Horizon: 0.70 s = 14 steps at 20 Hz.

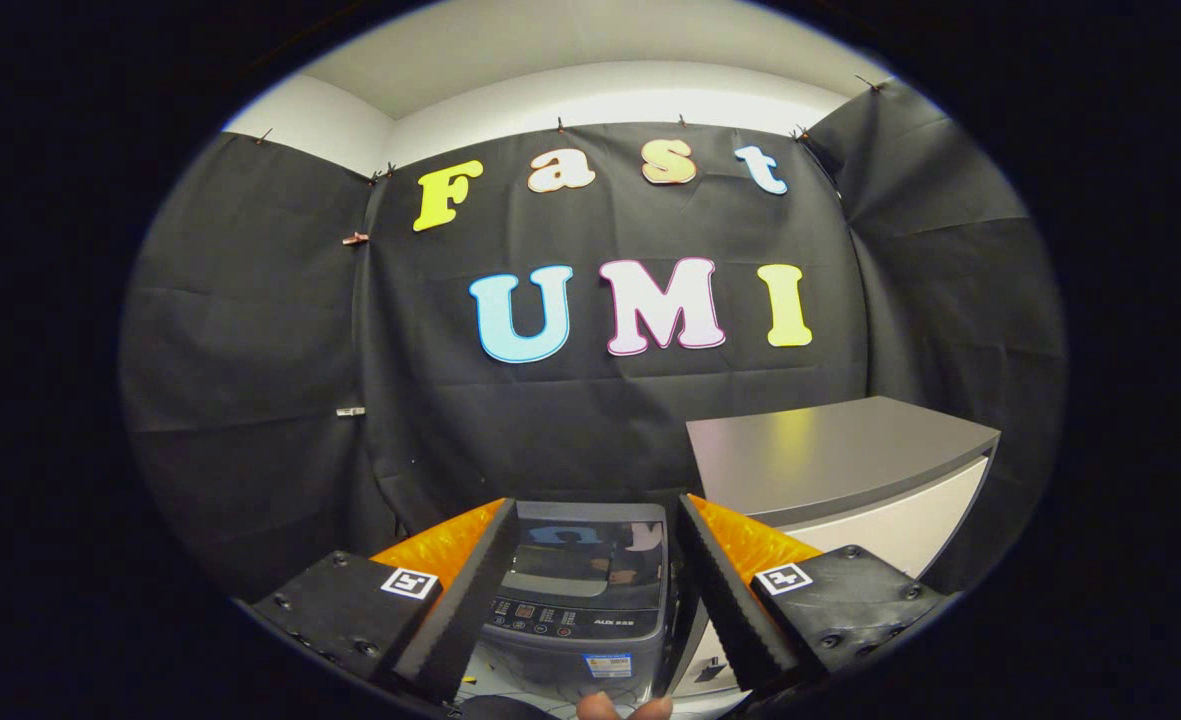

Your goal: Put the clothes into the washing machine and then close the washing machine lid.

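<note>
The claw [590,570] is held level and pointing straight ahead, its two black ribbed fingers [470,600] spread wide apart with nothing between their pads; each finger is backed by an orange part and a black block bearing a small square marker; the fingers grip nothing. Framed in the gap between them, just ahead and a little below, stands the washing machine [580,610], seen from the front; its dark glossy lid [590,550] lies flat and closed on top, and a control panel [560,620] with small buttons runs along its near edge; a sticker sits on the grey front under the panel. Directly beneath the claw, nearer than the machine, a fingertip [605,706] of the person holding it peeks up. Beyond the right finger, beside the machine, stands a cabinet [850,460] with a grey top and pale front; I cannot tell whether the two touch. Black cloth hangs behind everything.
</note>
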Each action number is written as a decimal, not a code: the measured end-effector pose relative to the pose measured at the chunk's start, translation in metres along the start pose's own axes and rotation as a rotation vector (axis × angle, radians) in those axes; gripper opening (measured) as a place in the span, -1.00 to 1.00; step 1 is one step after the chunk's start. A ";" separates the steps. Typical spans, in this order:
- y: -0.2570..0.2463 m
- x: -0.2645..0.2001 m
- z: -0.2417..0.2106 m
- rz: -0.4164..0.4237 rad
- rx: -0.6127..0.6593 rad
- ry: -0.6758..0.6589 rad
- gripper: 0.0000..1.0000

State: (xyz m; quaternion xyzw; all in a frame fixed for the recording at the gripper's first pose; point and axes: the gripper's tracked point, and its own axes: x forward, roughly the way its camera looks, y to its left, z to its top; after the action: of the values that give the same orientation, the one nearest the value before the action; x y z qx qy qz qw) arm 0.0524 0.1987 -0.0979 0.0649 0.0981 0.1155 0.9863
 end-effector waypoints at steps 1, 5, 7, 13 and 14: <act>-0.001 -0.001 0.002 0.001 -0.005 -0.009 0.99; -0.005 -0.011 0.023 0.013 -0.001 -0.109 0.99; -0.004 -0.019 0.020 0.031 0.017 -0.115 0.98; -0.015 -0.026 0.030 0.000 0.019 -0.126 0.98; -0.015 -0.027 0.029 0.003 0.020 -0.121 0.98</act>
State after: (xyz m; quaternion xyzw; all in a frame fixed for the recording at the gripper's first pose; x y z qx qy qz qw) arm 0.0360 0.1746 -0.0677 0.0817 0.0392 0.1118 0.9896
